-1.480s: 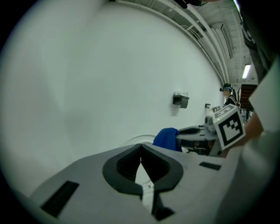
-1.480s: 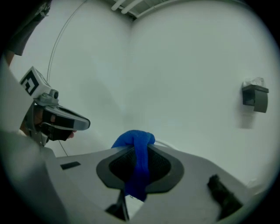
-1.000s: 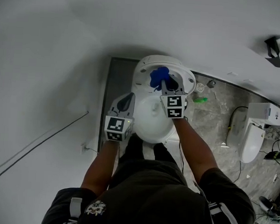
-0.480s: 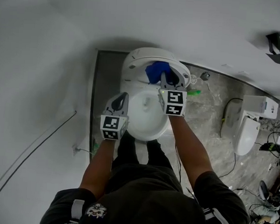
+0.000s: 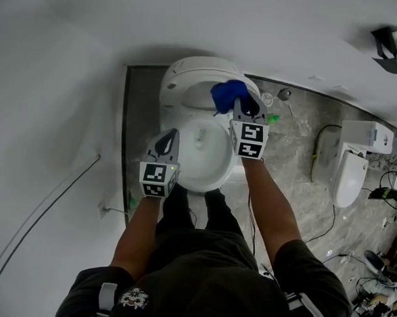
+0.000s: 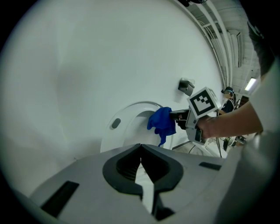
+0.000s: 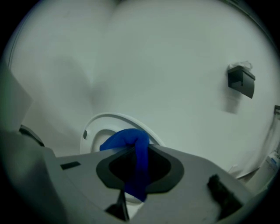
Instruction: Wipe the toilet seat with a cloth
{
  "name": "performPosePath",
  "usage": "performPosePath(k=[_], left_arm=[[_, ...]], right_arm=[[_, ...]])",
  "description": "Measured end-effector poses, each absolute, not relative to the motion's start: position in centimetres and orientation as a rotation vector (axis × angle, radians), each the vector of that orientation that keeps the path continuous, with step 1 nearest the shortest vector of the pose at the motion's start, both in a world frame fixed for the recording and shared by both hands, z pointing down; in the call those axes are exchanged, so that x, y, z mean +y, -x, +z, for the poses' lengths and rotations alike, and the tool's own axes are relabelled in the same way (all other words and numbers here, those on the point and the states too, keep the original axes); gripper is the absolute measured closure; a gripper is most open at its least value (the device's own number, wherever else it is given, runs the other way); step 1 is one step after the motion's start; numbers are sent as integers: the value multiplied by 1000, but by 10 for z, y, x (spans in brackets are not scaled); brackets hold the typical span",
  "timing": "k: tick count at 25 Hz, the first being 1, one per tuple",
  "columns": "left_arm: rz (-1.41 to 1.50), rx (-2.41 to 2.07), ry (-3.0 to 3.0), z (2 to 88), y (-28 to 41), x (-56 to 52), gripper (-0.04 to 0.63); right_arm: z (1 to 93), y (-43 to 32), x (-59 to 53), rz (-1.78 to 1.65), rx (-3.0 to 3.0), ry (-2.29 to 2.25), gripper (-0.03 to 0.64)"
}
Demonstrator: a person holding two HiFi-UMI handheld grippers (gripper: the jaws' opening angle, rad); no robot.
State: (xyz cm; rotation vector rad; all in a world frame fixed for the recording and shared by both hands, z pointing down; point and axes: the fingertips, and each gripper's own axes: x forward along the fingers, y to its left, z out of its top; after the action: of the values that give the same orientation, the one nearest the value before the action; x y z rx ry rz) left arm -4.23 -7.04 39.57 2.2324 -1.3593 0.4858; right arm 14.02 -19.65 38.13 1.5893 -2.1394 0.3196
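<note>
A white toilet [image 5: 199, 148] stands against the wall with its lid and seat ring [image 5: 180, 85] raised. My right gripper [image 5: 241, 109] is shut on a blue cloth [image 5: 228, 93], held up against the right side of the raised seat [image 7: 94, 131]. The cloth [image 7: 135, 162] hangs down between the jaws, and it shows as a blue bunch [image 6: 162, 124] beside the seat [image 6: 127, 127] in the left gripper view. My left gripper [image 5: 167, 140] is shut and empty, hovering over the left rim of the bowl [image 5: 207, 179].
A second white toilet [image 5: 350, 168] with cables stands on the marble floor [image 5: 293, 168] to the right. A black holder [image 5: 391, 47] is fixed to the wall at upper right. A dark strip of floor [image 5: 136, 130] runs left of the toilet. A cable [image 5: 38, 218] crosses the left wall.
My right gripper has carried the blue cloth from the back of the seat opening toward its right side. The head view has shifted, so the toilet sits further left. The left gripper stays shut.
</note>
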Motion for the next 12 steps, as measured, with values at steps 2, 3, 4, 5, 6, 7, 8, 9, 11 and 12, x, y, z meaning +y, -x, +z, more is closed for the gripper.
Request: performPosePath(k=[2, 3, 4, 5, 6, 7, 8, 9, 11, 12], left_arm=[[486, -1351, -2237, 398, 35, -67, 586], [483, -1350, -2238, 400, 33, -64, 586], [478, -1351, -2238, 403, 31, -63, 586], [472, -1352, -2236, 408, 29, -61, 586], [467, -1351, -2232, 413, 26, -58, 586], [465, -1344, -2228, 418, 23, -55, 586], [467, -1333, -2224, 423, 18, -52, 586], [469, -1321, -2222, 428, 14, -49, 586], [474, -1296, -2222, 437, 7, -44, 586], [476, -1285, -2221, 442, 5, -41, 586]], right_arm=[[388, -151, -193, 317, -2118, -1591, 558], [392, -155, -190, 310, -2107, -1588, 558], [397, -159, -188, 300, -2095, -1581, 558], [402, -163, -185, 287, -2084, -1573, 558], [407, -166, -183, 276, -2072, -1565, 558], [413, -170, -180, 267, -2060, -1557, 558], [419, -174, -177, 262, -2047, -1551, 558], [426, -178, -175, 261, -2033, -1547, 558], [440, -184, -170, 270, -2008, -1542, 558], [448, -187, -167, 276, -1996, -1537, 558]])
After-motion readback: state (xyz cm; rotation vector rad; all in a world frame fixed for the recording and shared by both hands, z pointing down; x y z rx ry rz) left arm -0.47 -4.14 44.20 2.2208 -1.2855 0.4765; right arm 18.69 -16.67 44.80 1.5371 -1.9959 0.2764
